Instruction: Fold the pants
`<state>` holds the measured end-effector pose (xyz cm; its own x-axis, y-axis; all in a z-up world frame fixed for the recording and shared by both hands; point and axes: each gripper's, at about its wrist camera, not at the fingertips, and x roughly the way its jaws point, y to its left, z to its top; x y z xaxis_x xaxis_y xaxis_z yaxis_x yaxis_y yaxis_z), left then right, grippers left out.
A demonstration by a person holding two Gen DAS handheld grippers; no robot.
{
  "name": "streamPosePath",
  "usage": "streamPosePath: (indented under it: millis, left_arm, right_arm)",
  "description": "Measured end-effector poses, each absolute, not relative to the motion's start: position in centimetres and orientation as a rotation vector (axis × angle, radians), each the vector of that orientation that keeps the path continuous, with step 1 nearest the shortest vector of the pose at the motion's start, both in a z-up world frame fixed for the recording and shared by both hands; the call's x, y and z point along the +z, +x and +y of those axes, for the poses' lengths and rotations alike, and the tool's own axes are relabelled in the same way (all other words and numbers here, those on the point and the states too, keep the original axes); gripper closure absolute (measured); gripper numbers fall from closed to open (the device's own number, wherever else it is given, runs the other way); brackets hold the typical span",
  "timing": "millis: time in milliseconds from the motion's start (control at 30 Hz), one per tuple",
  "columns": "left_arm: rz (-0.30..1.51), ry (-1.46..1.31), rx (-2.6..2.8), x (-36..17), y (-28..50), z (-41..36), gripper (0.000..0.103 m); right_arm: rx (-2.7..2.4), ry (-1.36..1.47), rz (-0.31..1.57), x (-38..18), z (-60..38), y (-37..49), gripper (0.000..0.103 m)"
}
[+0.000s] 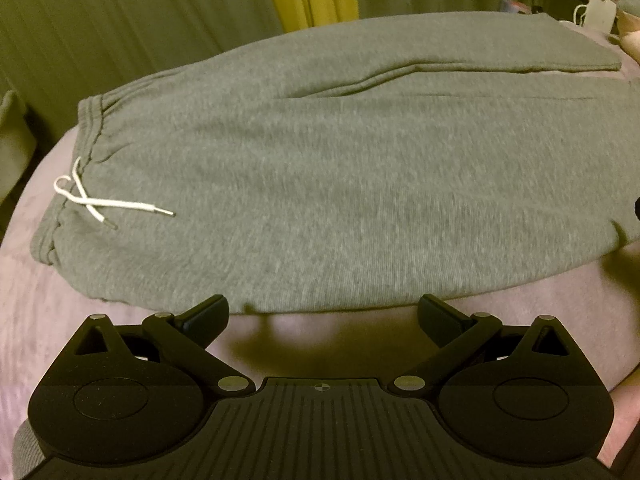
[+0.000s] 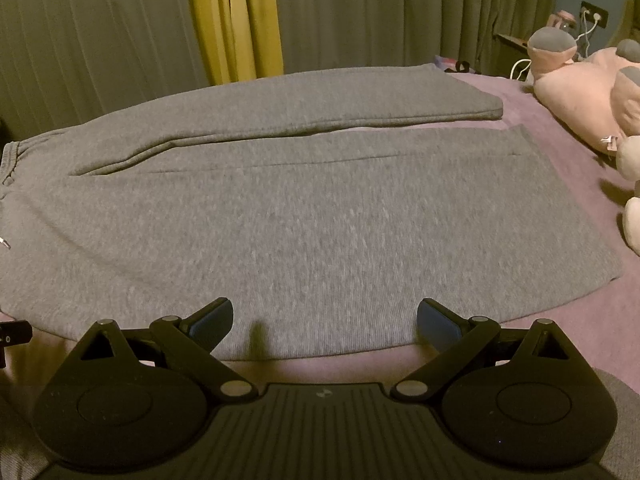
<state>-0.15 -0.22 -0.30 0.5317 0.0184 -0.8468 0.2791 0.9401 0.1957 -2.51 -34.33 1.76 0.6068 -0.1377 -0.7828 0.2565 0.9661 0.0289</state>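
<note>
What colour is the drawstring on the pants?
White, with metal tips; the drawstring shows best in the left wrist view, against the grey pants.

Both views dim, warm yellowish cast, colours muddy. Light seems to come from behind the cams: left gripper (image 1: 323,318) throws a soft shadow fwd onto the pink bedcover (image 1: 24,300), right gripper (image 2: 325,322) a narrow one on the grey pants (image 2: 320,220) edge. No glare. Fabric texture smeared, slight blur and noise; curtains (image 2: 100,40) soft. Strong fisheye bowing, dark vignette at corners.
</note>
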Motion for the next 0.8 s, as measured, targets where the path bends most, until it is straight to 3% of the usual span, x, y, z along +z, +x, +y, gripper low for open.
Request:
streamPosePath:
  millis: [800]
  left_arm:
    - [1.008,0.338,-0.152,-0.34,-0.09,-0.38,0.0]
  right_arm:
    - [-0.214,0.138,0.901,1.61,-34.17,-2.16,0.004]
